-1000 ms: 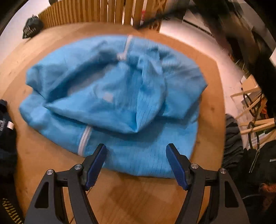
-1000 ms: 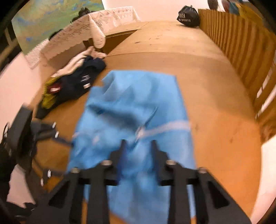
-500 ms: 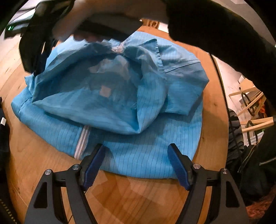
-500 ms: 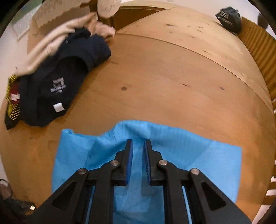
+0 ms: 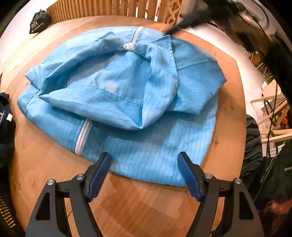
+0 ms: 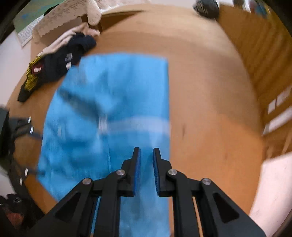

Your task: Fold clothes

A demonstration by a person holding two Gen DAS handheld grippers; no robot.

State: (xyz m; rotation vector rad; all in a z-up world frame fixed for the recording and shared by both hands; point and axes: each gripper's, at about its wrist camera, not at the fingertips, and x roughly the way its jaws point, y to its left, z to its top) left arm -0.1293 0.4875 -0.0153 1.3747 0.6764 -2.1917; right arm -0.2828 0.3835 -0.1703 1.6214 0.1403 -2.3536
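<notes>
A blue jacket (image 5: 138,102) lies on the wooden counter (image 5: 138,206), partly folded: its upper part is turned down over the body, one short sleeve (image 5: 199,87) lies folded in on the right of the left wrist view, and the hood or collar section bunches in the middle with a pale label showing through the thin cloth. A white zip (image 5: 82,138) runs out from under the fold toward the near hem, and its other end (image 5: 134,39) shows at the far edge. The left tool (image 5: 145,175) hovers over the near hem with its jaws wide apart, one blue pad (image 5: 99,175) at the hem beside the zip, the other (image 5: 188,177) near the hem's right end; nothing is gripped between them. In the right wrist view, which is blurred, the jacket (image 6: 113,102) spreads across the counter (image 6: 206,94) under the right tool (image 6: 146,164), whose jaws stand narrow with a slim gap, and no cloth is seen pinched between the pads. The right tool hangs above the jacket's near right part. A heap of dark clothes (image 6: 60,62) lies at the jacket's far left corner in that view, just beside it. A black bag (image 5: 40,21) sits at the far edge of the counter by a slatted wooden rail (image 5: 102,9). A dark sleeve (image 5: 259,36) crosses the upper right of the left view.
</notes>
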